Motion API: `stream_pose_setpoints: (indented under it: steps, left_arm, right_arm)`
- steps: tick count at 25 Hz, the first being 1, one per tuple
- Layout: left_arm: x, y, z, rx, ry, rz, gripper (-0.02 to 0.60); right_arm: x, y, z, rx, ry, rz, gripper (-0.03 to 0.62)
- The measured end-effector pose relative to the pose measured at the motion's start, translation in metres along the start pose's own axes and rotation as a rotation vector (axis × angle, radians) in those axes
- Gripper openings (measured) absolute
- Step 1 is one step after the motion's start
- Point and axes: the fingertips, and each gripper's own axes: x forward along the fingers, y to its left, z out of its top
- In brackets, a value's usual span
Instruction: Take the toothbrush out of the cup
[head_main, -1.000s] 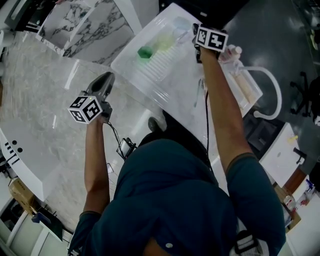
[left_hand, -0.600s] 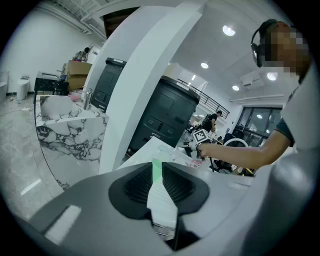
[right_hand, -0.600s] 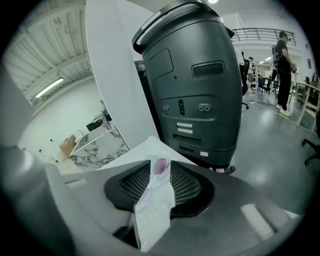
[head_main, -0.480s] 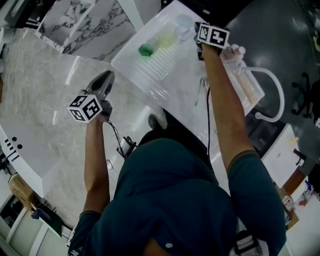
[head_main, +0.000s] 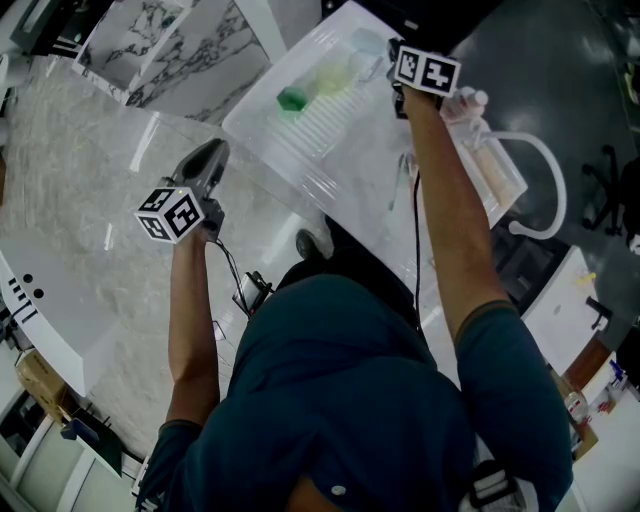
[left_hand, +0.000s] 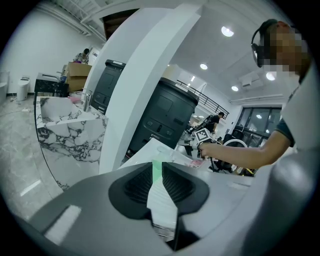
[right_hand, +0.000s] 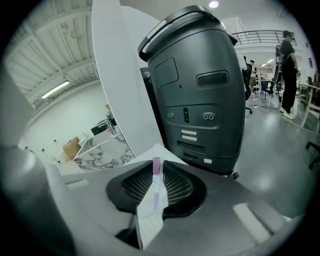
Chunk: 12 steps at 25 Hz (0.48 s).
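On the white table (head_main: 340, 160), a clear cup (head_main: 364, 47) stands at the far end, just ahead of my right gripper (head_main: 386, 62). In the right gripper view a pink toothbrush (right_hand: 156, 176) stands upright between the jaws of the right gripper (right_hand: 156, 180). They have just been closing, and the pads now touch the brush on both sides. The cup itself is hidden there. My left gripper (head_main: 207, 162) hangs over the floor left of the table. Its jaws (left_hand: 157, 172) stand a narrow slit apart with nothing in them.
A green-headed brush (head_main: 291, 101) lies on the ribbed part of the table. A bottle (head_main: 467, 104) and a white hose loop (head_main: 545, 190) sit at the table's right side. A dark grey machine (right_hand: 200, 90) stands beyond the table. A marble-faced counter (head_main: 170, 50) is at upper left.
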Motion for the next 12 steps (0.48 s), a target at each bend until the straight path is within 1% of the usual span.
stream_pose_setpoints:
  steps: [12]
  left_arm:
    - [-0.016, -0.003, 0.003, 0.010, -0.022, 0.000, 0.057]
  right_arm:
    - [-0.025, 0.017, 0.016, -0.025, -0.048, 0.013, 0.071]
